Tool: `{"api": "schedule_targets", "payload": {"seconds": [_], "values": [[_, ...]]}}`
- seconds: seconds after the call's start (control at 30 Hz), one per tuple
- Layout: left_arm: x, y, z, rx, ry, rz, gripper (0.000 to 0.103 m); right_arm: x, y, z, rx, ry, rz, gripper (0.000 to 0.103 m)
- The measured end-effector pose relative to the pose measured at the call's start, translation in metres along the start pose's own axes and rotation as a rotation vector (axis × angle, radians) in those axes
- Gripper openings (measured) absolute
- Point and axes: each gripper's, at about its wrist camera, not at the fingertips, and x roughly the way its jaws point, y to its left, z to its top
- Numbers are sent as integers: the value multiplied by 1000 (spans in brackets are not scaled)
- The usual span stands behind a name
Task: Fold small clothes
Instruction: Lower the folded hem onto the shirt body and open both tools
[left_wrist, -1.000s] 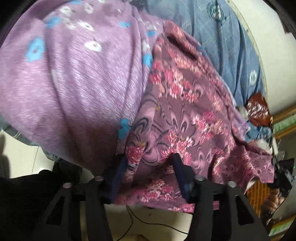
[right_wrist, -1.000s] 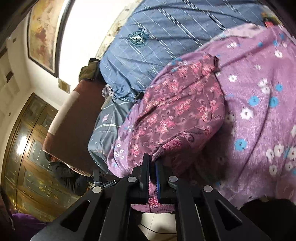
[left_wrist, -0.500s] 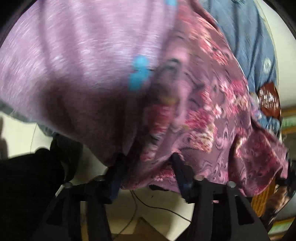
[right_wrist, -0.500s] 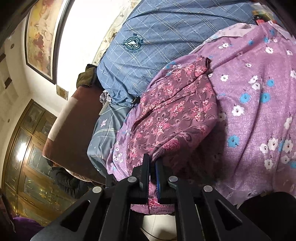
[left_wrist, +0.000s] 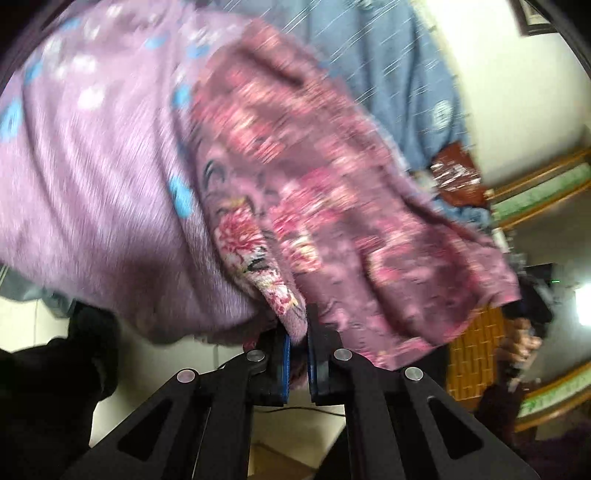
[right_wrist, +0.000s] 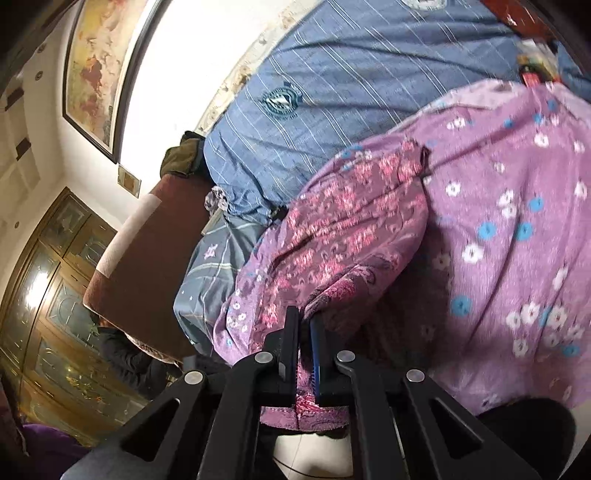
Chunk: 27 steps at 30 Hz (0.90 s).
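Your left gripper (left_wrist: 298, 332), which stood wide around the hem a second ago, has now clamped down: its blue-padded jaws are nearly together with a fold of the plum floral-print garment (left_wrist: 332, 206) pinched between them. Your right gripper (right_wrist: 303, 343) hasn't changed, jaws tight on another edge of that same garment (right_wrist: 343, 236).

That garment is soft, plush-looking cloth, dark plum with pink blossoms and curling scrolls, and it drapes in a rumpled hump over the edge of the bed, lying on the lilac sheet with white and blue flowers (right_wrist: 509, 229). The sheet looks finely ribbed. Beyond it lies a blue quilt with thin pale stripes and a round crest (right_wrist: 332, 85), smooth and puffy.

Your left view is smeared by motion, so the print blurs into streaks; it does show the other gripper far right, gripping the garment's corner, held in a hand (left_wrist: 517, 347). Your right view is sharper and adds what the left misses: a framed painting (right_wrist: 99, 70) on the white wall, a brown cushion (right_wrist: 147, 243), and a gilded wooden cabinet with glass doors (right_wrist: 48, 306).
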Motion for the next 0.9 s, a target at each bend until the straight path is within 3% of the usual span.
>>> {"api": "schedule_targets", "payload": {"seconds": [0.2,0.4,0.53,0.67,0.87,0.9], "values": [[-51,-33,44,62,-152,-138,5,11,5,20,-10,-18,31,5],[-60,-29,90,67,-222,-142,5,24,4,48,5,-68,72,5],[-32,-18,131,2,-266,-131,4,36,-8,84,45,-126,72,5],[2,-7,207,-45,-313,-89,5,61,-30,132,102,-182,43,5],[89,25,326,-129,-349,9,5,130,-94,208,207,-266,-81,5],[105,32,341,-149,-362,33,5,148,-115,218,242,-277,-119,9]]}}
